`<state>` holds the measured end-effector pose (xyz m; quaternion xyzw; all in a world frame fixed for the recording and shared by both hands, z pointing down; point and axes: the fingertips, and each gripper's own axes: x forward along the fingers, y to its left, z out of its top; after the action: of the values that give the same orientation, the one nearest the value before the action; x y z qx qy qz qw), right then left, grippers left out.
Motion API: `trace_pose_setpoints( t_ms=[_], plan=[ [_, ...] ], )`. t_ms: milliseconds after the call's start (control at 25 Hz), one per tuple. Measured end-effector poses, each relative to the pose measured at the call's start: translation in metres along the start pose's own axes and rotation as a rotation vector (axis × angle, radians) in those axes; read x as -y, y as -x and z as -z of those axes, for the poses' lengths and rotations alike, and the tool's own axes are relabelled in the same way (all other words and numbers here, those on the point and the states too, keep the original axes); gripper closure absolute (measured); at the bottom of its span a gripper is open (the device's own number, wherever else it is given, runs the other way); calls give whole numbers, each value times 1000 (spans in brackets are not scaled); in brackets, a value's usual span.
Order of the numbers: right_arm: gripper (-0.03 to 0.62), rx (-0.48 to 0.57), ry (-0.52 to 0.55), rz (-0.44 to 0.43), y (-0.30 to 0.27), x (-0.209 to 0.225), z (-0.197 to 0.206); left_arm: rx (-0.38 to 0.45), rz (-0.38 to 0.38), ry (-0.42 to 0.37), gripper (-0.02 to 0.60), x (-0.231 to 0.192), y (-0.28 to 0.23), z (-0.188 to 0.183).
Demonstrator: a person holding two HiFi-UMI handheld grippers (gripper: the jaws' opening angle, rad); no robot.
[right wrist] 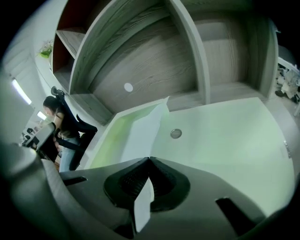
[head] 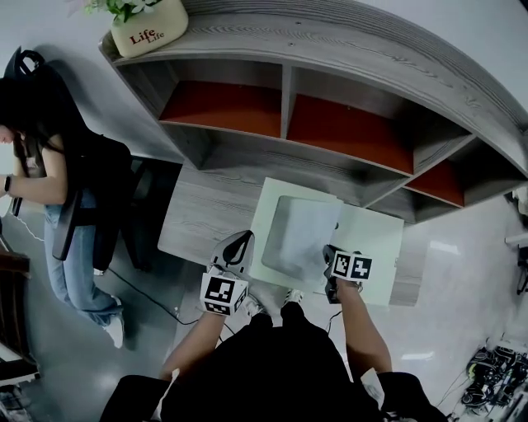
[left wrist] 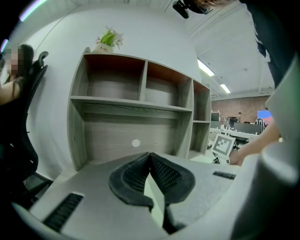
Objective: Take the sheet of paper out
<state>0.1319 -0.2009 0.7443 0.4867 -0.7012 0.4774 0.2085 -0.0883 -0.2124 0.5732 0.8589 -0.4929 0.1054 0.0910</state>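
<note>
Both arms reach forward, left tool [head: 243, 241] and right tool [head: 329, 254] each clamped shut.

I can read only one text: the word "Life", printed twice in red on the cream flower pot [head: 148, 33] on top of the shelf [head: 346, 49]. The first is larger, and the second stands smaller, below and to its right. In the left gripper view this pot is too small for me to read.

Sheet of paper [right wrist: 140, 133]: near end hidden inside closed jaws of right gripper [right wrist: 149, 160].
Folder [right wrist: 225, 140]: near edge hidden behind gripper body.
Left gripper [left wrist: 150, 155]: clamped pale-green folder edge mostly hidden behind own body.
Bystander [head: 49, 165]: cut by left edge in head view; face blurred in left gripper view.
Planter [head: 148, 25]: top cut off.
Far office desks [left wrist: 239, 126]: too small to resolve.
</note>
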Motion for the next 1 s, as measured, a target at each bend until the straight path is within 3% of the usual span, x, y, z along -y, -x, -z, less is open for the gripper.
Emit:
trace_pose_setpoints(
  t_ms=[320, 480, 1000],
  plan=[
    [570, 114, 160, 80, 39, 1, -8, 44, 1, -6, 574, 11, 4, -9],
    [569, 141, 271, 134, 60, 0, -5, 40, -13, 47, 574, 7, 12, -8],
    [569, 329, 435, 211, 122, -24, -31, 70, 15, 83, 574, 20, 23, -22]
  ],
)
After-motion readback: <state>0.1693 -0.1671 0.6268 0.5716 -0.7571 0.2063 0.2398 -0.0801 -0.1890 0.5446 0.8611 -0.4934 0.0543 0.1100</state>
